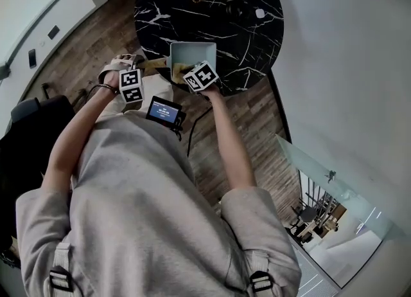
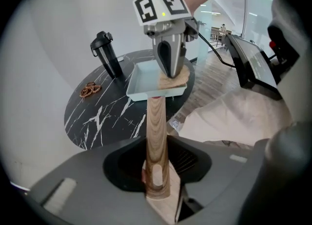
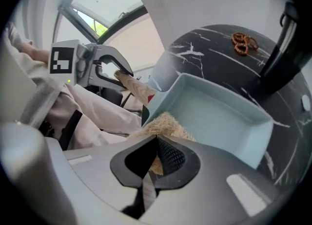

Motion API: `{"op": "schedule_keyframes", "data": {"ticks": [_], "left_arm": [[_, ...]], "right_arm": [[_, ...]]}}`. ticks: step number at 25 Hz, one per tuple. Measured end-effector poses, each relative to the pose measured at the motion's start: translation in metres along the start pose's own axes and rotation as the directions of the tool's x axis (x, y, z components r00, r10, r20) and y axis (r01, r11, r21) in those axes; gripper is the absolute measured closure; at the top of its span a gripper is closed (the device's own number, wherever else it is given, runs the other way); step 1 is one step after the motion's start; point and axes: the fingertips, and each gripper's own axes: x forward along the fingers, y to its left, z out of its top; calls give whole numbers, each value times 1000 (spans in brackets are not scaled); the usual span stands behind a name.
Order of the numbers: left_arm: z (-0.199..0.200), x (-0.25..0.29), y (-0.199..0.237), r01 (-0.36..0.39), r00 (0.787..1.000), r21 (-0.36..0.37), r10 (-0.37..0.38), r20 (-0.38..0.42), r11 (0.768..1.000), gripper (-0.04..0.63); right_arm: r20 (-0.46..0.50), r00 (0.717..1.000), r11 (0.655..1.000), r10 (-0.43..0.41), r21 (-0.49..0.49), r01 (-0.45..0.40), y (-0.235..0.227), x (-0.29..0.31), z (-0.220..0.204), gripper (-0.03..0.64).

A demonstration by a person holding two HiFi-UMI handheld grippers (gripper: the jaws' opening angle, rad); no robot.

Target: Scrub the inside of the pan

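My left hand-held gripper (image 2: 157,178) clamps the pan (image 2: 146,80) by its stiff wooden handle (image 2: 156,131), probably the safest hold; right hand-held gripper (image 3: 155,163) pinches the squishy scrubber (image 3: 165,124).

Beyond the pan (image 2: 146,79), black bottle (image 2: 106,53) and pretzels (image 2: 90,90)

I see a pale blue-green pan (image 2: 155,80) with a light, wood-grained handle (image 2: 156,131) on a black desk (image 1: 225,19) veined in white like marble. The scrub pad (image 3: 168,124) is straw-tan. The pretzel-like pieces (image 2: 90,90) are reddish brown and the bottle (image 2: 108,56) is black. The left tool (image 3: 119,73) and the right tool (image 2: 170,73) are grey, each with a white cube bearing black square markers. The floor (image 1: 83,64) is brown planks.
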Motion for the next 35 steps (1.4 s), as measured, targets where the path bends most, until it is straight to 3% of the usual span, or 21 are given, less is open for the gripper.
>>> {"op": "schedule_keyframes", "data": {"ticks": [2, 3, 5, 7, 8, 13, 17, 30, 35], "left_arm": [[0, 0, 1, -5, 1000, 12, 5, 4, 1000, 463], [0, -1, 1, -8, 1000, 14, 8, 7, 1000, 463], [1, -1, 2, -15, 1000, 15, 15, 11, 1000, 462], [0, -1, 2, -18, 1000, 6, 18, 10, 1000, 463], [0, -1, 1, -17, 1000, -1, 17, 10, 1000, 462], [-1, -2, -3, -12, 1000, -24, 12, 12, 1000, 462], [-2, -3, -2, -8, 1000, -47, 8, 1, 999, 462], [-5, -1, -1, 32, 999, -97, -35, -25, 995, 459], [-3, -1, 1, 19, 1000, -98, -21, -12, 995, 456]], "right_arm": [[-9, 995, 987, -102, -123, 101, -14, -18, -1, 600], [-27, 982, 961, -189, -209, 180, -27, -26, -2, 600], [-48, 925, 859, -376, -392, 329, -61, -37, -2, 600], [-57, 869, 752, -492, -530, 391, -89, -38, 0, 600], [-65, 851, 721, -521, -567, 398, -100, -36, 2, 600], [-126, 794, 689, -594, -588, 423, -130, -21, 0, 600], [-180, 788, 730, -589, -537, 423, -133, -14, -7, 600], [-397, 843, 916, -363, -318, 244, -96, -8, -61, 600], [-370, 914, 986, -164, -98, 138, -85, 1, -59, 600]]}}
